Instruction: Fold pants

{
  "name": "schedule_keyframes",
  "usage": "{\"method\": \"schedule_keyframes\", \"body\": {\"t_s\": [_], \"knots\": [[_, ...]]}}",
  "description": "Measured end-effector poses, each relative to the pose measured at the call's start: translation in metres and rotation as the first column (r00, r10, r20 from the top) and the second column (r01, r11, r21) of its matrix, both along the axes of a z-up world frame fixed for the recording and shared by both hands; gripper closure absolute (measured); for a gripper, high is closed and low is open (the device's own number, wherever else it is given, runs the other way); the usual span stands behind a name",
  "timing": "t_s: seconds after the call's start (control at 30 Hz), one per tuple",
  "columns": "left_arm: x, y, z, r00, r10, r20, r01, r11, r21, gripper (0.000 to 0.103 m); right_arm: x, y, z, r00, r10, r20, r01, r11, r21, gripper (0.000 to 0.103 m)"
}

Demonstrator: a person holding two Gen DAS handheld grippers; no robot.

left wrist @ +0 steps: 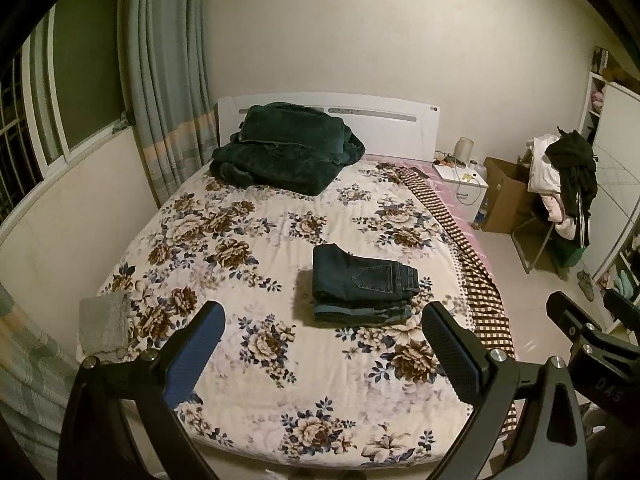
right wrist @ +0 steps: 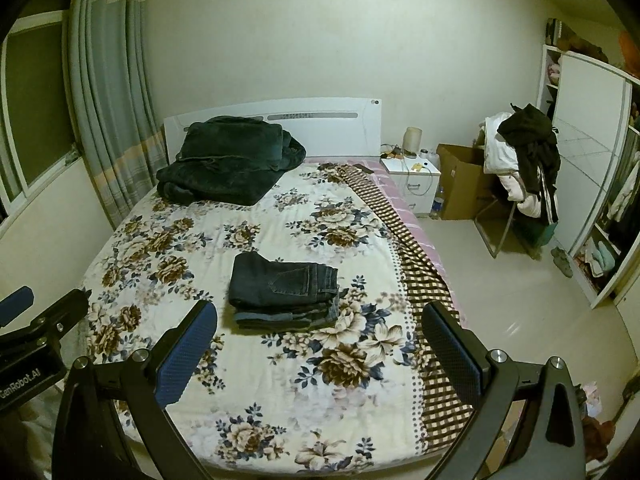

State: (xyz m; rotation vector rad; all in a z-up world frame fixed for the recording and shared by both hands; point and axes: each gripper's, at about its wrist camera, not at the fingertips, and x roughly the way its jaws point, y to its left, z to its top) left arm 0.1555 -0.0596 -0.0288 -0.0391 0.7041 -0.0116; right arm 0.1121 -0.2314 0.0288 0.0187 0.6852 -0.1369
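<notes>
Denim pants [left wrist: 362, 286] folded in squared stack, floral quilted bedspread [left wrist: 256, 240], both grippers spread

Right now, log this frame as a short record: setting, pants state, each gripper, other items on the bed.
setting: bedroom, floral bedspread on a bed with a white headboard
pants: dark jeans folded into a compact stack, lying on the bedspread
left gripper: open, empty, held above the foot of the bed, apart from the jeans
right gripper: open, empty, also clear of the jeans
other items: dark green blanket near the headboard; grey cloth at the bed's left edge
</notes>
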Motion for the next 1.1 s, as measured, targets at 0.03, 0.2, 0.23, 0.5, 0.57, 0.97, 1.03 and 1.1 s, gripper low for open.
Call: {"method": "schedule_keyframes", "body": {"t_s": [0.03,0.2,0.23,0.5,0.57,0.97,1.03,1.1], "knots": [[-0.001,0.0,0.001,1.0,0.002,0.0,-0.002,1.0,0.0,0.002,0.0,0.001,0.0,1.0,0.001,0.0,-0.001,1.0,-0.001,0.0],[0.001,0.002,0.0,1.0,-0.003,0.001,0.003,1.0,-0.001,0.002,-0.001,0.001,-0.001,1.0,-0.001,0.003,0.001,1.0,0.0,0.0],[0.001,0.002,0.0,1.0,-0.003,0.001,0.003,1.0,-0.002,0.002,-0.001,0.001,-0.001,1.0,-0.001,0.002,0.001,1.0,0.0,0.0],[0.001,-0.003,0.008,1.0,0.018,0.013,-0.018,1.0,0.007,0.002,-0.002,0.003,-0.001,1.0,-0.002,0.001,0.002,1.0,0.003,0.0],[0.001,-0.003,0.008,1.0,0.016,0.011,-0.016,1.0,0.007,0.002,-0.003,0.003,-0.001,1.0,-0.003,0.0,0.003,1.0,0.002,0.0],[-0.005,-0.012,0.007,1.0,0.02,0.001,-0.02,1.0,0.001,0.002,-0.004,0.009,-0.003,1.0,0.003,-0.006,-0.003,1.0,0.003,0.0],[-0.007,-0.013,0.006,1.0,0.021,0.002,-0.021,1.0,0.001,0.002,-0.004,0.011,-0.003,1.0,0.005,-0.008,-0.005,1.0,0.004,0.0],[-0.007,-0.013,0.006,1.0,0.022,0.0,-0.022,1.0,0.001,0.002,-0.005,0.014,-0.004,1.0,0.006,-0.01,-0.006,1.0,0.004,0.0]]}}
